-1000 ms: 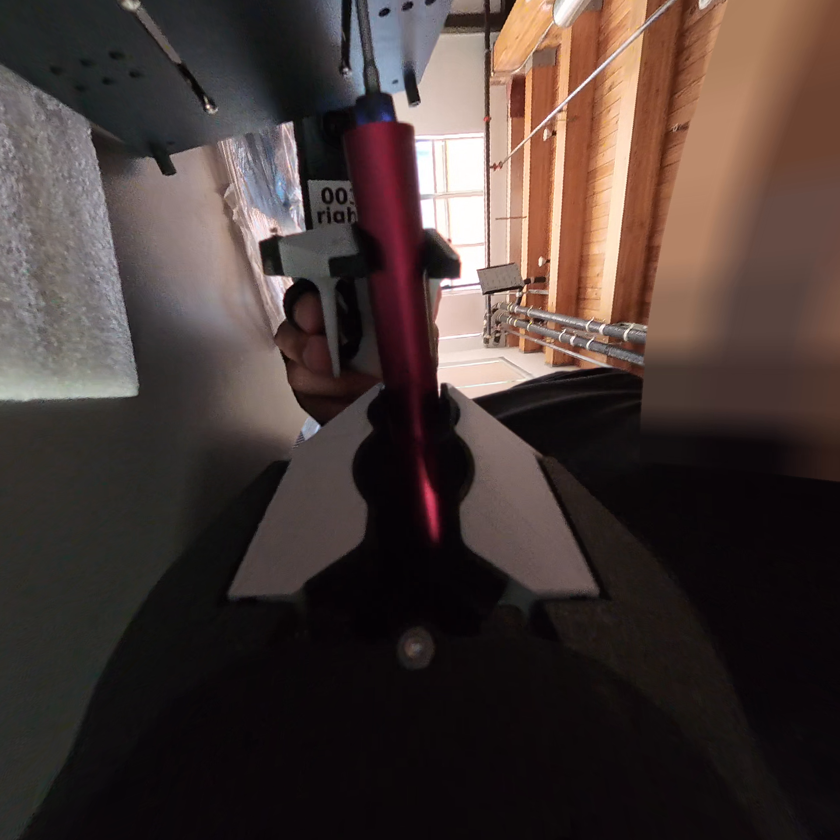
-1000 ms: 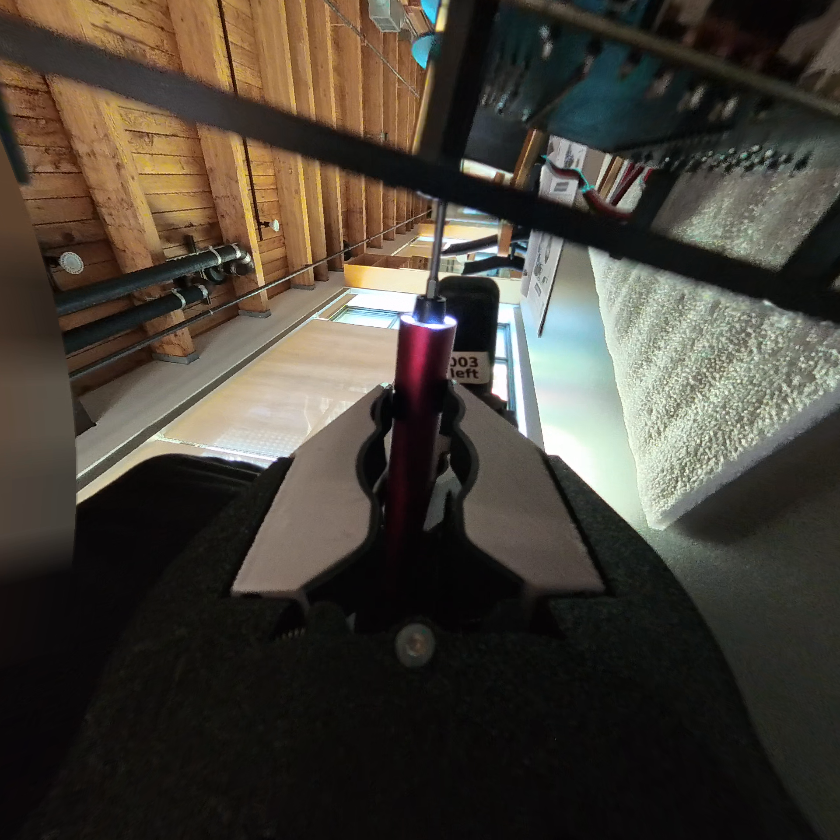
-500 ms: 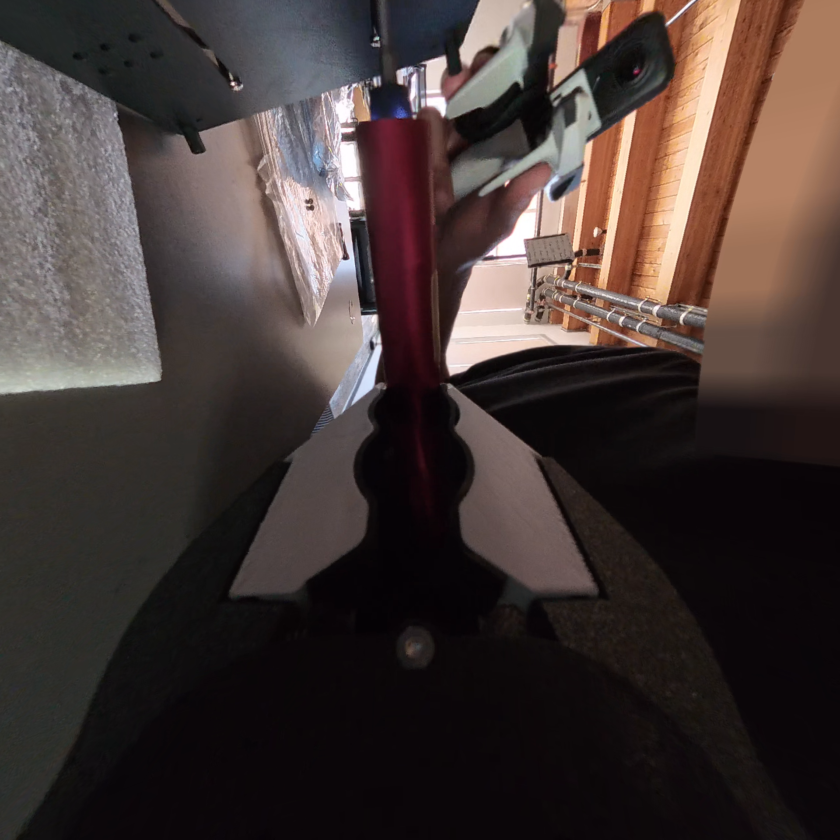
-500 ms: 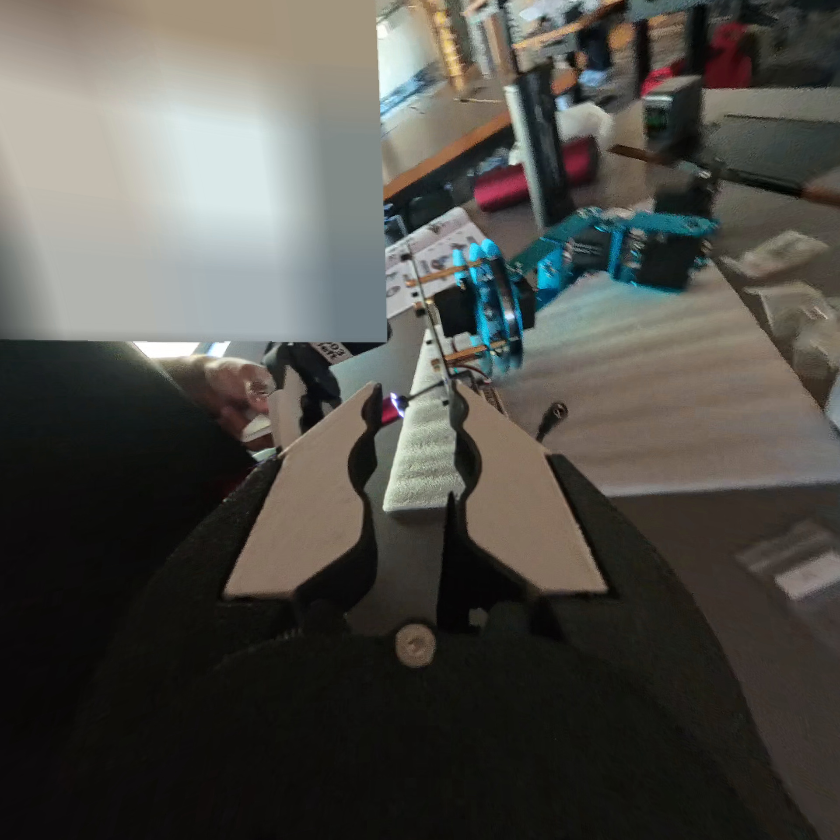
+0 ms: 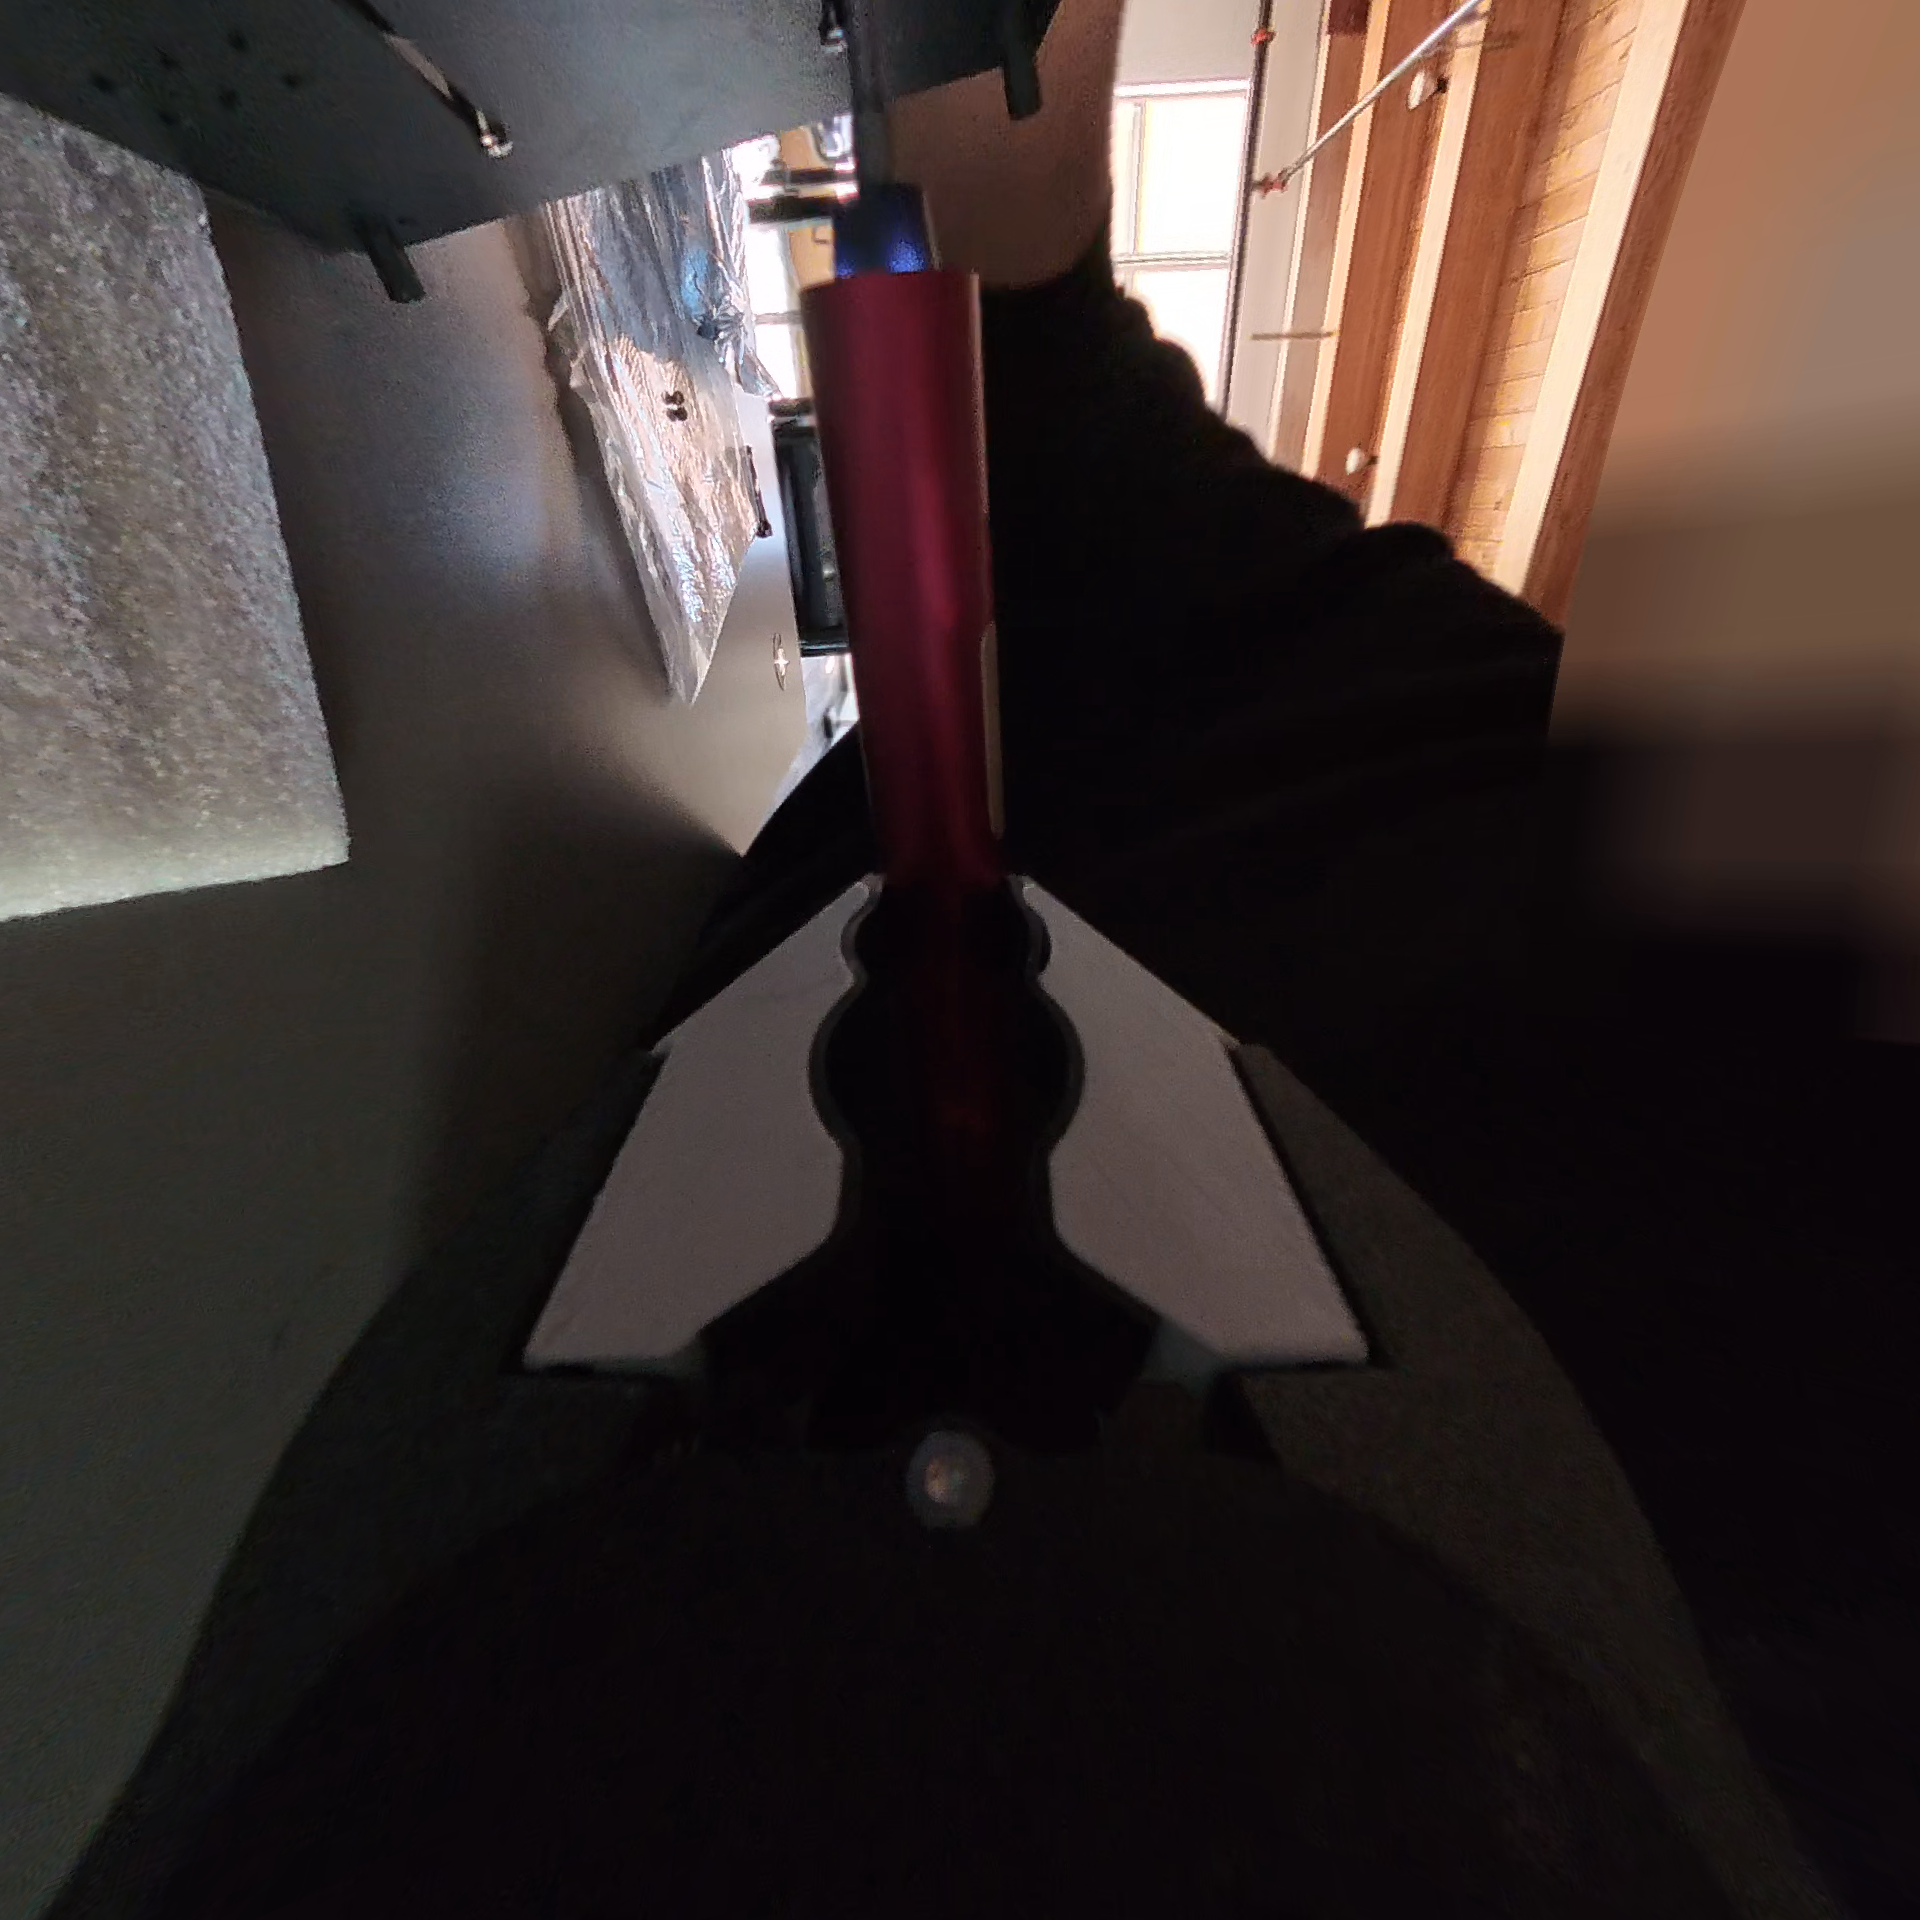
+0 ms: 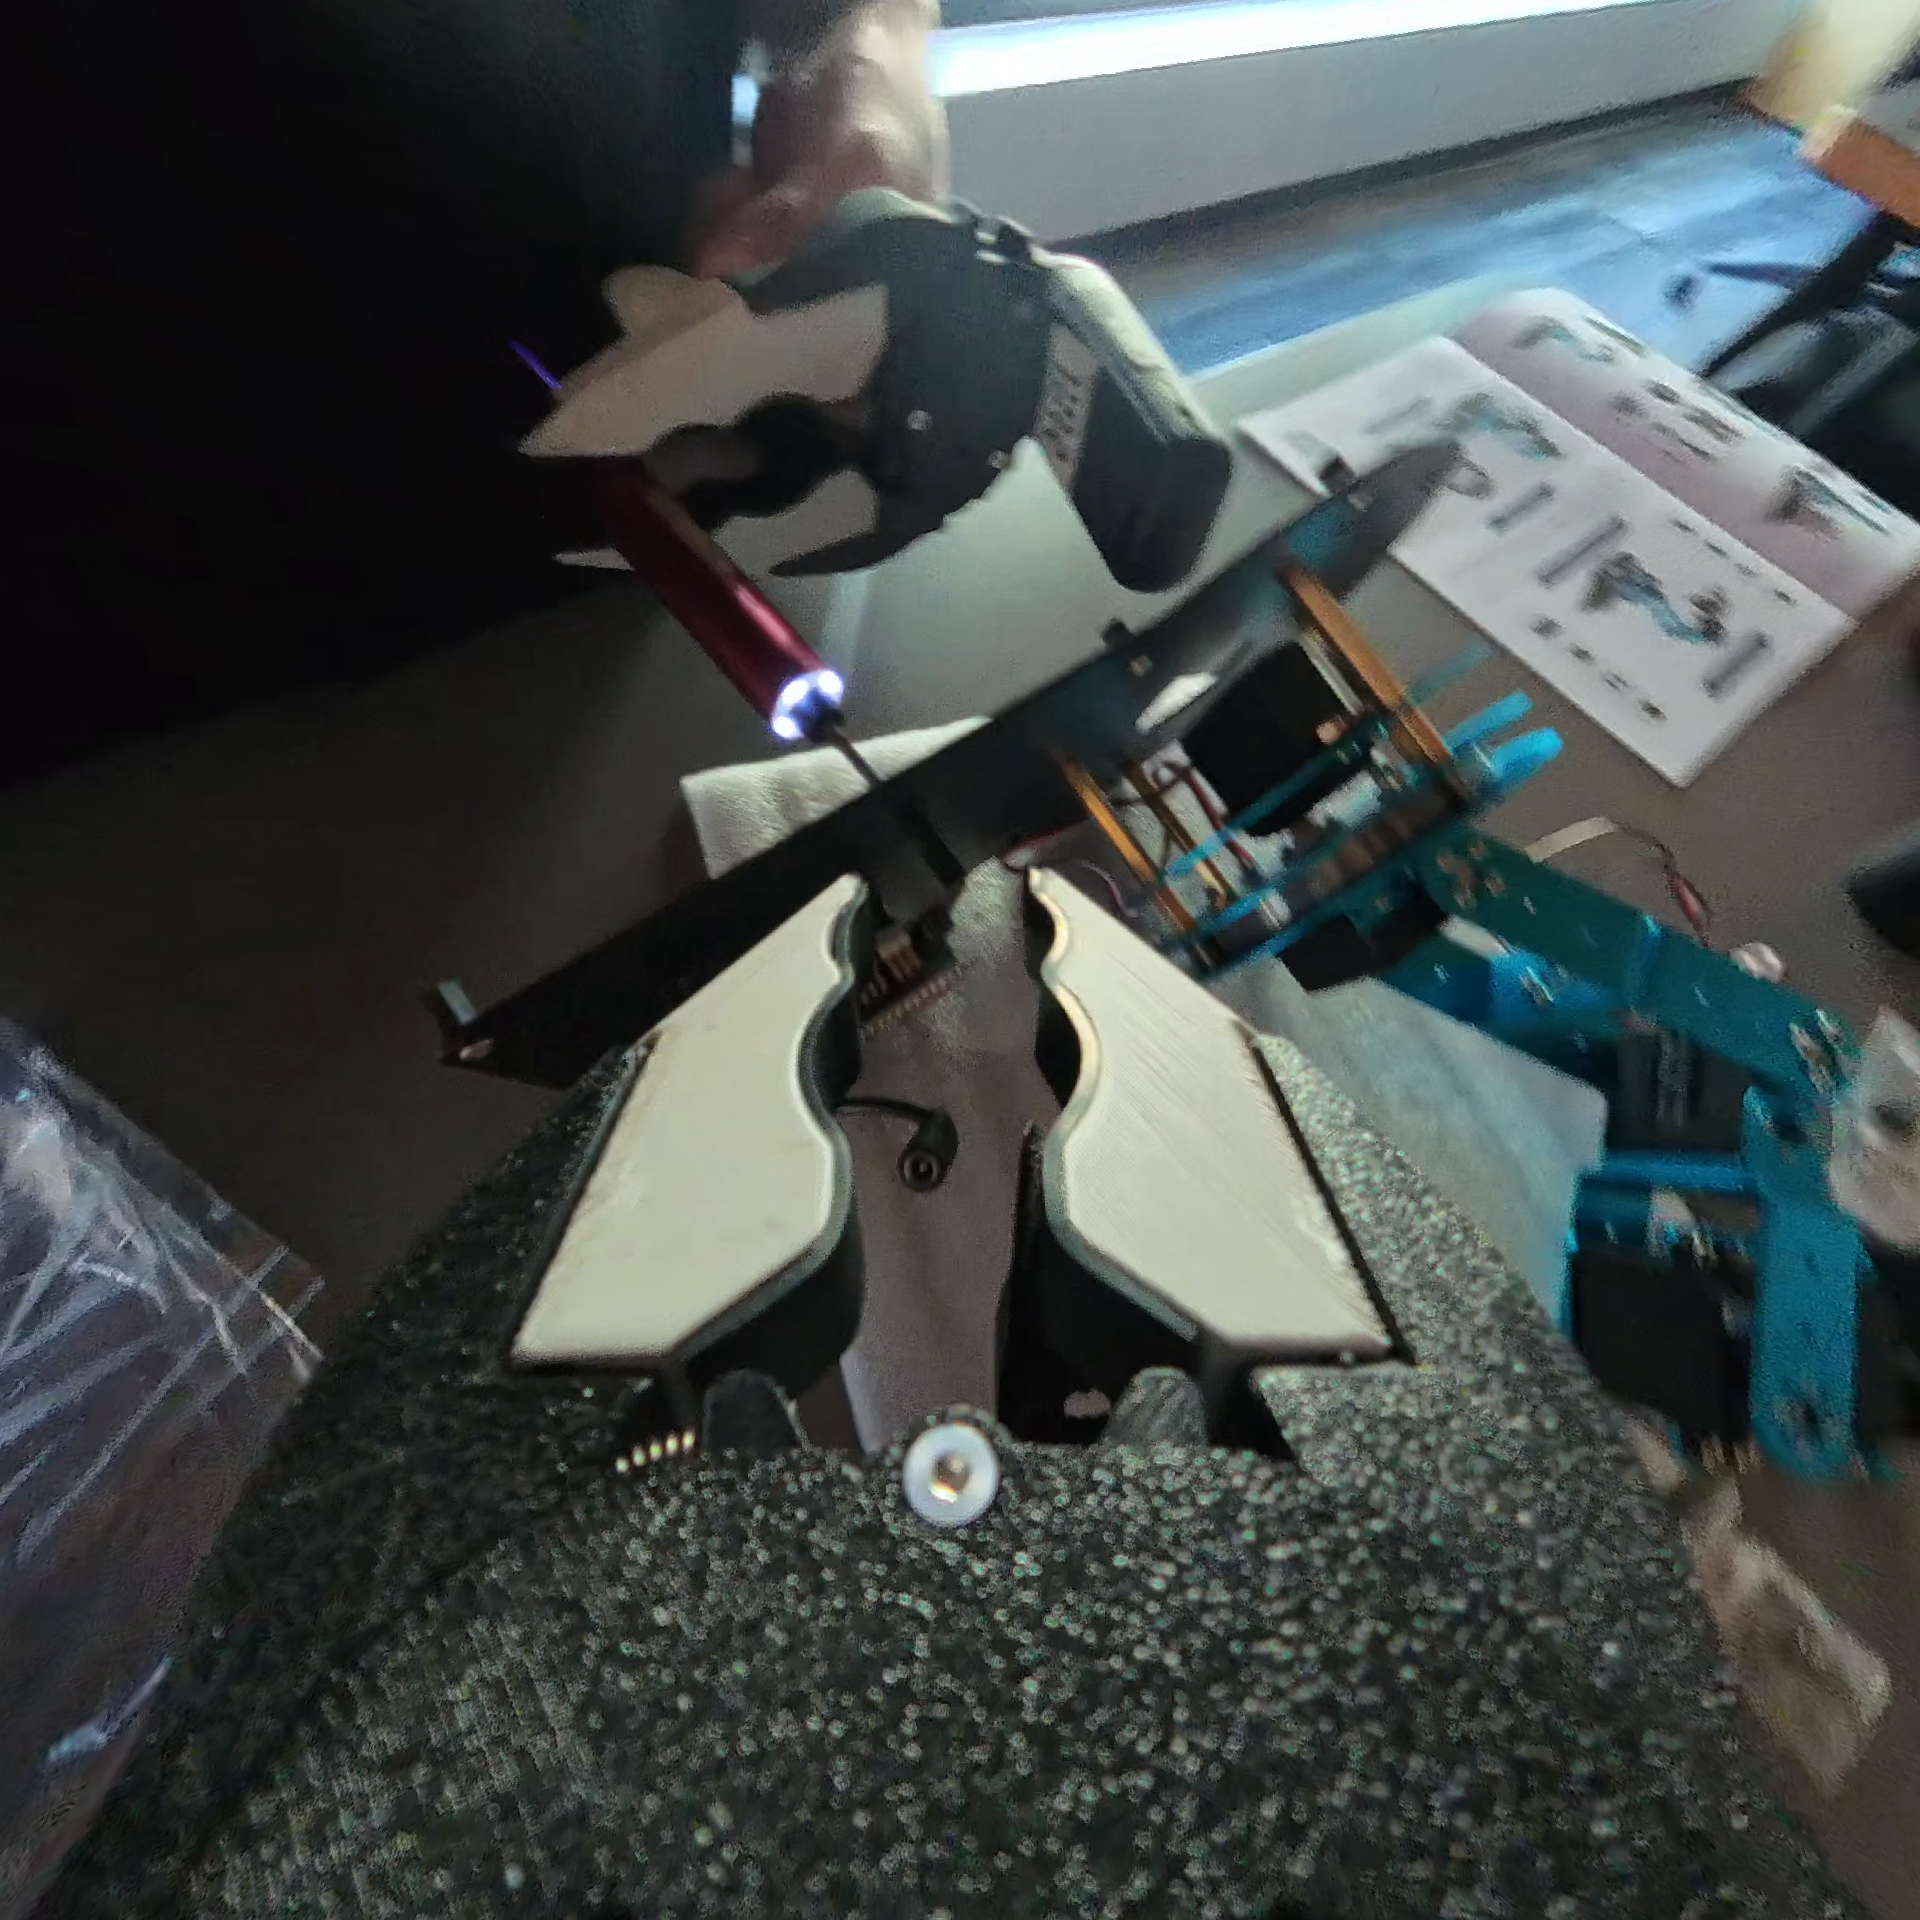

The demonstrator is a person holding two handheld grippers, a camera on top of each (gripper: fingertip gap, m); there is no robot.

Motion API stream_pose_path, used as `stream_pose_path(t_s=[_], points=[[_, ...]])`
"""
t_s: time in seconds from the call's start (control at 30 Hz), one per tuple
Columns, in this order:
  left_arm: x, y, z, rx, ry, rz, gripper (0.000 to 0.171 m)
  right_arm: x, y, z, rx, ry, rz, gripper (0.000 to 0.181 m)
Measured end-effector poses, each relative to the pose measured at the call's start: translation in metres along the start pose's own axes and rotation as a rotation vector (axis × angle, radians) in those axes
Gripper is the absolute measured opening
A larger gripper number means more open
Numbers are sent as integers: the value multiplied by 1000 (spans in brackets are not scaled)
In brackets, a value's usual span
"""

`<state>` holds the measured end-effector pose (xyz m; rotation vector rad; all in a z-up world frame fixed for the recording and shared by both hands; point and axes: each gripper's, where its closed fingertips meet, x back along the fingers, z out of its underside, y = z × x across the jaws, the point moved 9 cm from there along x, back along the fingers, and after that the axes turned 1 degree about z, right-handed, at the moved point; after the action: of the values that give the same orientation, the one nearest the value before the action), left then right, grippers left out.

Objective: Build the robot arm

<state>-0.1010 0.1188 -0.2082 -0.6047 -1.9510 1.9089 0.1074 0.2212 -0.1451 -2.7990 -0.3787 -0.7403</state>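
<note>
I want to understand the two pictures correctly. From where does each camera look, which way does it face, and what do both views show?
Left wrist view: sits behind the left gripper, looking along the red electric screwdriver it clamps, toward the black plate; a dark sleeve shows.
Right wrist view: sits behind the open, empty right gripper, looking down at the table, the blue robot arm kit and a manual; a hand shows.
Shared: the screwdriver, plate, white foam and left gripper.

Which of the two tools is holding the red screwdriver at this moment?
The left tool holds it, its fingers closed around the red screwdriver. The right tool is open and empty, near the black plate.
</note>
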Motion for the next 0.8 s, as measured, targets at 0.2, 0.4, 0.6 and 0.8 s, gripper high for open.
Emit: stream_pose_path(t_s=[0.2, 0.4, 0.6, 0.8], points=[[4, -2, 0, 8, 2, -25, 19, -32, -13, -3, 90, 141, -223, 19], [4, -2, 1, 11, -7, -13, 19, -39, -15, -6, 99, 163, -259, 7], [4, -2, 0, 6, 10, -17, 20, -39, -13, -7, 84, 176, -242, 7], [2, -2, -1, 6, 28, -10, 19, -40, -15, -8, 70, 198, -261, 6]])
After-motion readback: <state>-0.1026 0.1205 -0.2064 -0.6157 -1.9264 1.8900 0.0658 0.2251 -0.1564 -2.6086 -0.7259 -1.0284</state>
